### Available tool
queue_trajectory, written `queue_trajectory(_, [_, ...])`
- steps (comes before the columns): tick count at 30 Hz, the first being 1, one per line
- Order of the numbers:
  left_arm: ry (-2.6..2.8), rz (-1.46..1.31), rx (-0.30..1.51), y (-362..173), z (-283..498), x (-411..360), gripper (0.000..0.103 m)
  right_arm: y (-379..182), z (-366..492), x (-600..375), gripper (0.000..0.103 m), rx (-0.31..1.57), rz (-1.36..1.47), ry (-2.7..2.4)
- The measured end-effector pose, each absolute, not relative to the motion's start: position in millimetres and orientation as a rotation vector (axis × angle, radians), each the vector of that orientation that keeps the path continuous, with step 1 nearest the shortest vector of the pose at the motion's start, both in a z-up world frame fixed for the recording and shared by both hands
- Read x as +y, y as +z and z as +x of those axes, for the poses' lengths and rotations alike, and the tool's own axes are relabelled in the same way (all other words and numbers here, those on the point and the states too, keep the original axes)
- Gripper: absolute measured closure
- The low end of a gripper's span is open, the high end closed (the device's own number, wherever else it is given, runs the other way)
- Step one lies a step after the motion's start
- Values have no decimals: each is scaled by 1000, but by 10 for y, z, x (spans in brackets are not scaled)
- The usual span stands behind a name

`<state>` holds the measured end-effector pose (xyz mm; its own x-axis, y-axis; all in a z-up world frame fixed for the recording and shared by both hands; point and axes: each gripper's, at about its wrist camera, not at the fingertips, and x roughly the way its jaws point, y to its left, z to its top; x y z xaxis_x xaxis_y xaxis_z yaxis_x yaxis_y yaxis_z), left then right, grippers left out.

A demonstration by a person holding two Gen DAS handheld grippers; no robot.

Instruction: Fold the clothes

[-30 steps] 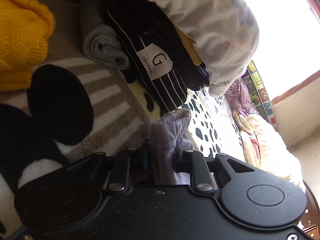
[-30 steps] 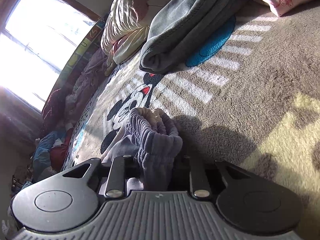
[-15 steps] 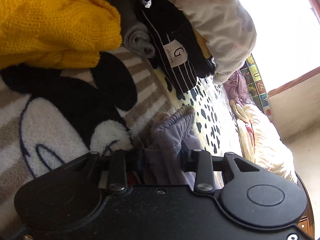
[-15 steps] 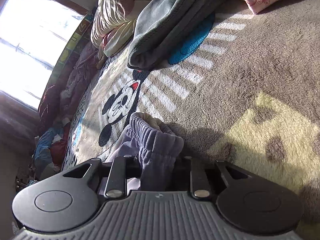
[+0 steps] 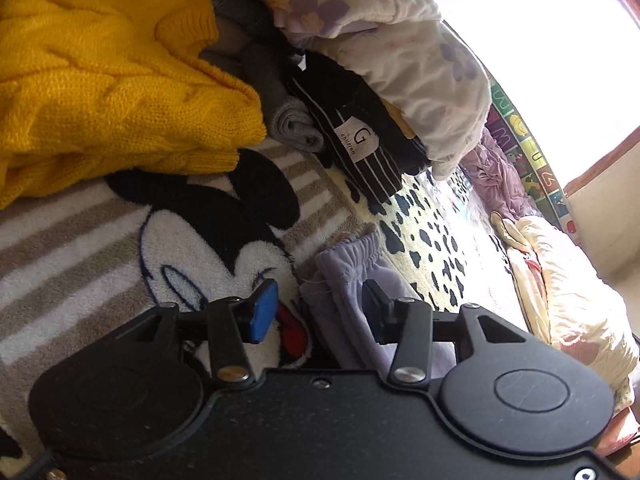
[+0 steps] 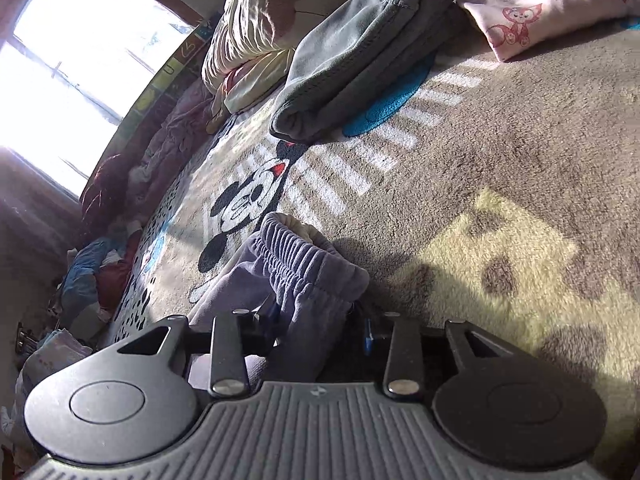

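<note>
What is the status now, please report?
Left gripper open, off the purple trousers. Right gripper opening, trousers between its jaws. Nothing in the way.

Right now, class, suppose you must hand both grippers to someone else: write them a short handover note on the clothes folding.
Left gripper: open; the lilac trousers lie between its pads, the blue pad clear of the cloth.
Right gripper: jaws opening, with the same trousers' elastic waistband between them.
Where things are: the trousers lie on the cartoon-mouse blanket. The yellow knit sweater and the black striped garment lie behind them; the grey trousers are folded further off.
Done: the lilac trousers are set down.
Left: check their fold, then take the next garment.
</note>
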<state>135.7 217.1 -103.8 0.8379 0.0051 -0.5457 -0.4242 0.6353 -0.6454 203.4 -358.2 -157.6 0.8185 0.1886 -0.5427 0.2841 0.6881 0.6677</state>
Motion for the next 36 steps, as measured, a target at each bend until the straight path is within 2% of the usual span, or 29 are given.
queue_trajectory(2, [193,-803,548,-922,1269,1931,59,-1440,1897,-3529,55,593,753,-104])
queue_trajectory(5, [53,-837,595,-915,1230,1605,58,-1255,1694,-3370,52,548,622,-153])
queue_trajectory(9, [-25,-831,656,-981,1355,1237,56,-1008,1467,-2925,52,467,455,10])
queue_trajectory(14, [22,-772,673,-1042,1526,989,58,-954,1620,-2158,54,466,264,338])
queue_trajectory(16, [68,-760,770,-1163,1563,967,68,-1055,1678,-1939,55,523,181,389])
queue_trajectory(17, [62,-769,812,-1215,1525,974,69,-1152,1680,-1824,55,609,102,397])
queue_trajectory(19, [34,-687,782,-1113,1351,948,69,-1304,1623,-1629,57,735,-48,414])
queue_trajectory(21, [13,-619,712,-989,1268,932,69,-1283,1321,-1575,58,690,-160,433])
queue_trajectory(24, [-31,-601,657,-934,1394,909,67,-1170,1092,-1612,60,595,-129,441])
queue_trajectory(28, [-8,-496,682,-1046,1610,755,67,-1005,1297,-1489,60,509,-84,424])
queue_trajectory(30, [21,-397,745,-1222,1593,691,66,-1022,1439,-1417,60,518,-56,421])
queue_trajectory(31, [14,-330,731,-1301,1523,651,60,-1080,1479,-1380,59,537,-60,417])
queue_trajectory(33, [1,-210,719,-1346,1396,573,59,-1308,1488,-1299,58,609,-113,399])
queue_trajectory(36, [2,-217,739,-1307,1339,605,58,-1388,1269,-1287,58,628,-187,395])
